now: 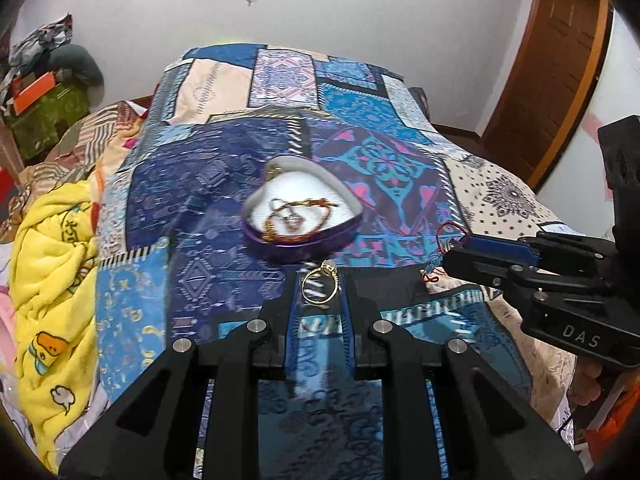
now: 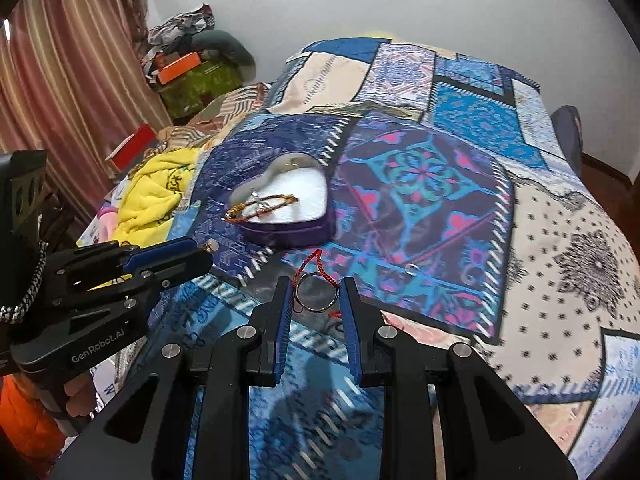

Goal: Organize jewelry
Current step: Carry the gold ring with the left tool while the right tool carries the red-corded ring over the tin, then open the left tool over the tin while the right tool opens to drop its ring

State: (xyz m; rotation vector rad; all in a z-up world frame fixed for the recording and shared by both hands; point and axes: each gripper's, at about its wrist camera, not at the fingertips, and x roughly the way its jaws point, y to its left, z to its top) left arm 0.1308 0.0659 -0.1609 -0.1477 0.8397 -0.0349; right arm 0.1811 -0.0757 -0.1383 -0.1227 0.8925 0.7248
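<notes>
A purple heart-shaped box [image 1: 304,246] [image 2: 288,234] with white lining lies open on the bed, holding gold and brown bracelets [image 1: 296,216] [image 2: 260,206]. My left gripper [image 1: 320,280] hovers just in front of the box, shut on a gold ring [image 1: 319,303] with a stone on top. In the right wrist view it [image 2: 206,252] comes in from the left. My right gripper [image 2: 316,284] is shut on a silver hoop [image 2: 318,310] tied to a red cord [image 2: 310,260]. It [image 1: 450,250] hovers to the right of the box, and the cord sticks out of its tip.
A blue patchwork bedspread [image 1: 224,184] [image 2: 420,184] covers the bed. A yellow blanket [image 1: 52,280] [image 2: 156,196] is bunched at its left side. Clutter with an orange box [image 2: 180,66] sits by the curtain [image 2: 60,60]. A wooden door [image 1: 560,80] stands far right.
</notes>
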